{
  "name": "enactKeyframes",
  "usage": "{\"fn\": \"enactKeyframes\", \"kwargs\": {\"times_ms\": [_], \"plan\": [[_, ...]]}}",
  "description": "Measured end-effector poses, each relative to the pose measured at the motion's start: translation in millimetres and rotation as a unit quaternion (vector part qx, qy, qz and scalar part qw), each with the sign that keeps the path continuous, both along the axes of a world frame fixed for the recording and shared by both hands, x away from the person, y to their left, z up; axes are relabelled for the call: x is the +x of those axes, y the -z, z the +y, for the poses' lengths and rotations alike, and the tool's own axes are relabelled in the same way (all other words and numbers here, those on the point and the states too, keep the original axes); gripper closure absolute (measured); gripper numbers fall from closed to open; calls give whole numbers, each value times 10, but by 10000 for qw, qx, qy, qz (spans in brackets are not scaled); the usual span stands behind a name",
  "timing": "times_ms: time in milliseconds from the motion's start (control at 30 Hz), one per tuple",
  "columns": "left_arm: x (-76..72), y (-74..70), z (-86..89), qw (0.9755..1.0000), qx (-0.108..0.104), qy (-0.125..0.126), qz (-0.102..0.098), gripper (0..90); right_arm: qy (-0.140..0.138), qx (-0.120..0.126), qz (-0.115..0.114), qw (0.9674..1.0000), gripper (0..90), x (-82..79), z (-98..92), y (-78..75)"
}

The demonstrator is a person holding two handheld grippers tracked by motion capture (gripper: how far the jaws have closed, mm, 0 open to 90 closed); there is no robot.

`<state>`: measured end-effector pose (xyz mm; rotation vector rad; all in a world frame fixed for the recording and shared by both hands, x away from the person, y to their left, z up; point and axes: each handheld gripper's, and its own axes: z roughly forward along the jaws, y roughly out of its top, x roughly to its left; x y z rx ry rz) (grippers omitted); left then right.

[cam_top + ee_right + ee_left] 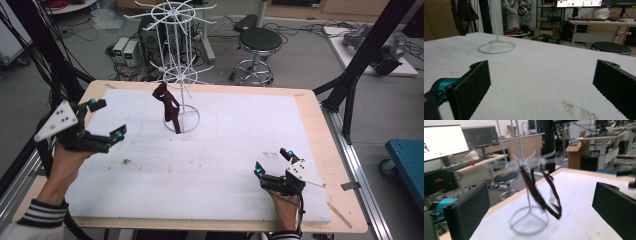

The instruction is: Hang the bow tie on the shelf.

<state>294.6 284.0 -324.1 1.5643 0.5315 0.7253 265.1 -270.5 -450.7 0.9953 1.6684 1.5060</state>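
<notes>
A white wire rack [181, 65] with spoked tiers stands on a ring base at the back middle of the white mat [210, 165]. A dark red strap [168, 106] hangs from its lower tier, seen again as the strap [539, 192] in the left gripper view, blurred. My left gripper [107, 118] is held open above the mat's left edge, its jaws pointing toward the rack with nothing between them. My right gripper [273, 161] rests open low at the front right of the mat, jaws wide apart and empty. The rack base [496, 46] lies far ahead of it.
The mat covers a wooden table [327, 150]. Behind the table stand a black stool [259, 47] and computer boxes [126, 50] among cables. Black frame posts [367, 50] rise at the right side. A small dark smudge [126, 161] marks the mat.
</notes>
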Motion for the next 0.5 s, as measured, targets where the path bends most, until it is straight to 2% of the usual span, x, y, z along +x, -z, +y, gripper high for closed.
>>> {"fn": "enactKeyframes", "kwargs": {"times_ms": [67, 133, 233, 367, 400, 433, 500], "plan": [[-88, 199, 78, 9997, -206, -124, -30, 17, 4, 26, 2, 10000, 7, -2, 0, 1], [-139, 384, 132, 9994, -258, -240, -57, 17, 0, 20, -9, 10000, 7, -4, -1, 1], [-170, 610, 166, 9989, -340, -325, 54, 17, -1, 21, -8, 10000, 7, -3, -2, 2], [-191, 855, 151, 9979, -395, -471, 184, 17, 5, 26, -5, 10000, 7, -3, -2, 2], [-191, 855, 151, 9979, -395, -471, 184, 17, 0, 21, -9, 10000, 7, -3, -2, 1], [-212, 957, 138, 9979, -353, -514, 171, 17, -1, 16, -12, 10000, 7, -3, -1, 1], [-238, 1040, 132, 9978, -362, -536, 154, 17, -3, 6, -16, 10000, 7, -3, 0, 1]]}}
